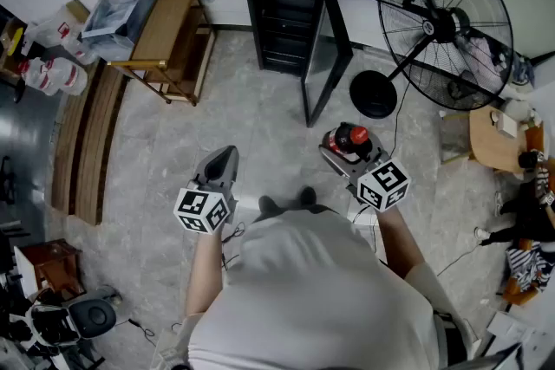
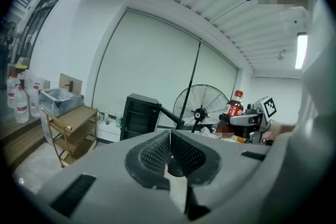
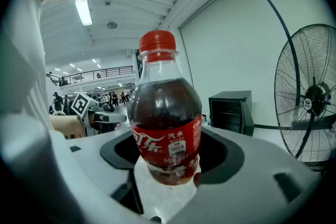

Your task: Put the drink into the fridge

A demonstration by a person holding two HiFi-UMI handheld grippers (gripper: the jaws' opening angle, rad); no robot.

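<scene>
A cola bottle (image 3: 167, 128) with a red cap and red label stands upright between the jaws of my right gripper (image 3: 170, 162), which is shut on its lower body. From the head view the bottle (image 1: 349, 138) shows cap-up in my right gripper (image 1: 347, 150), a little in front of the fridge. The small black fridge (image 1: 286, 4) stands on the floor ahead with its glass door (image 1: 328, 65) swung open; it also shows in the left gripper view (image 2: 139, 118) and the right gripper view (image 3: 231, 112). My left gripper (image 1: 221, 165) hangs over the floor, jaws (image 2: 169, 152) shut with nothing held.
A large black floor fan (image 1: 447, 17) stands right of the fridge, its round base (image 1: 375, 94) near the open door. A wooden trolley (image 1: 169, 43) with a plastic box sits to the fridge's left. Benches, bottles and clutter line the left side; a small round table (image 1: 494, 139) is at right.
</scene>
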